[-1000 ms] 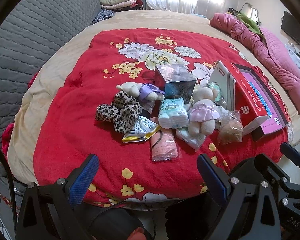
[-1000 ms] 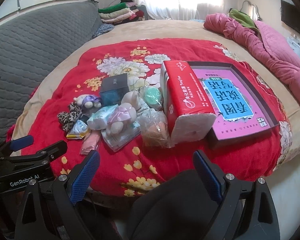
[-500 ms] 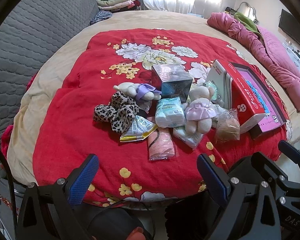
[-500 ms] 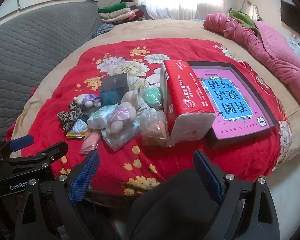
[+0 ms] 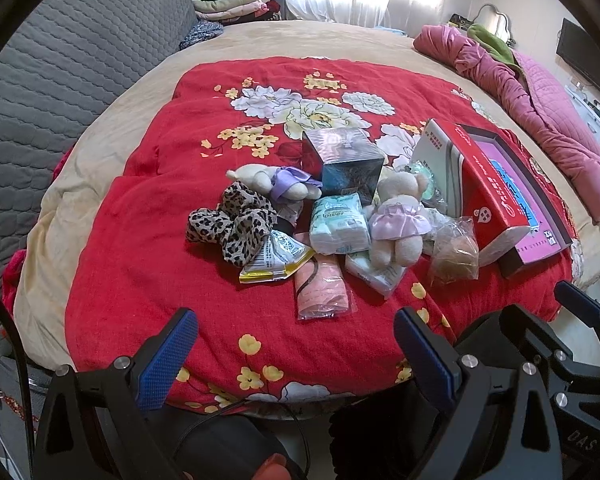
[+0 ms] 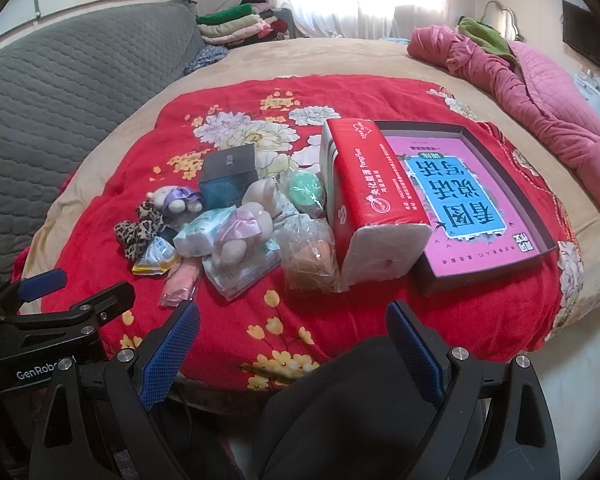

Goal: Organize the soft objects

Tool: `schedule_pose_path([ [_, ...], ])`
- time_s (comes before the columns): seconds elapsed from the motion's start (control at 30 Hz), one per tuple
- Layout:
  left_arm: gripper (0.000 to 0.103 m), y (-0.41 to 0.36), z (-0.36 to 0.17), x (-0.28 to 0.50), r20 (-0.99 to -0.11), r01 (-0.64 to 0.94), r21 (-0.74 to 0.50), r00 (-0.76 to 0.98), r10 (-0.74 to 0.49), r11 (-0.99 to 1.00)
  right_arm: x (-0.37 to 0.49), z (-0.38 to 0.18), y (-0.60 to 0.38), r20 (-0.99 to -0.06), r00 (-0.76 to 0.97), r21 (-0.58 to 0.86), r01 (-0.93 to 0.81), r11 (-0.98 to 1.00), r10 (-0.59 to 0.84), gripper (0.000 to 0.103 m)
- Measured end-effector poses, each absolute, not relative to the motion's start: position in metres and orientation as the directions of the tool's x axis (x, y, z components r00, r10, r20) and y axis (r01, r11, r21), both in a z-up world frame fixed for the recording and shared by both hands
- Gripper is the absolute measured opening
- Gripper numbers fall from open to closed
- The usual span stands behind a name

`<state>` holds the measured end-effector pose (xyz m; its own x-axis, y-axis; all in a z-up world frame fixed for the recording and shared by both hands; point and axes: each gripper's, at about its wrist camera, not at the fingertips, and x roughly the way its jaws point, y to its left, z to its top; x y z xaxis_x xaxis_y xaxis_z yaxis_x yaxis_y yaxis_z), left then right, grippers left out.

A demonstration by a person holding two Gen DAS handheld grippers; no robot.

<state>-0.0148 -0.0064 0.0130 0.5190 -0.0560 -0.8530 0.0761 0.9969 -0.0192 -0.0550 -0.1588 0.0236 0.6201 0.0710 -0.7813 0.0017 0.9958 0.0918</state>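
Both the left gripper [image 5: 296, 354] and the right gripper [image 6: 294, 350] hang with jaws spread wide and empty at the near edge of the red floral blanket [image 5: 140, 216]. Farther in, the soft things lie heaped: a leopard-print fabric scrunchie [image 5: 232, 224] at left, a cream plush bear in a pink skirt [image 5: 398, 224] mid-heap. A red paper-tissue pack [image 6: 364, 196] lies just right, against a dark shallow box [image 6: 500, 268].

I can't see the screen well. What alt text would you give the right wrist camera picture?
An open two-finger claw hangs empty over the near edge of a red flowered blanket on a bed. Small soft things lie piled on it: a plush bear in a pink dress, a leopard-print scrunchie, and bagged items beside a red tissue pack and a shallow box.
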Motion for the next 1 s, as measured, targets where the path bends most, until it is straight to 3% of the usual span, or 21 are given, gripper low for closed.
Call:
schedule_pose_path([
  [0.5, 0.099, 0.002, 0.008, -0.011, -0.861, 0.056, -0.04, 0.504, -0.063, 0.998, -0.051, 0.019, -0.161, -0.791, 0.607, 0.098, 0.015, 0.995, 0.069, 0.094],
  [1.0, 0.099, 0.069, -0.019, 0.02, -0.882, -0.086, -0.145, 0.462, -0.09, 0.986, -0.003, -0.027, -0.154, -0.85, 0.526, 0.13, 0.186, 0.974, 0.013, 0.094],
])
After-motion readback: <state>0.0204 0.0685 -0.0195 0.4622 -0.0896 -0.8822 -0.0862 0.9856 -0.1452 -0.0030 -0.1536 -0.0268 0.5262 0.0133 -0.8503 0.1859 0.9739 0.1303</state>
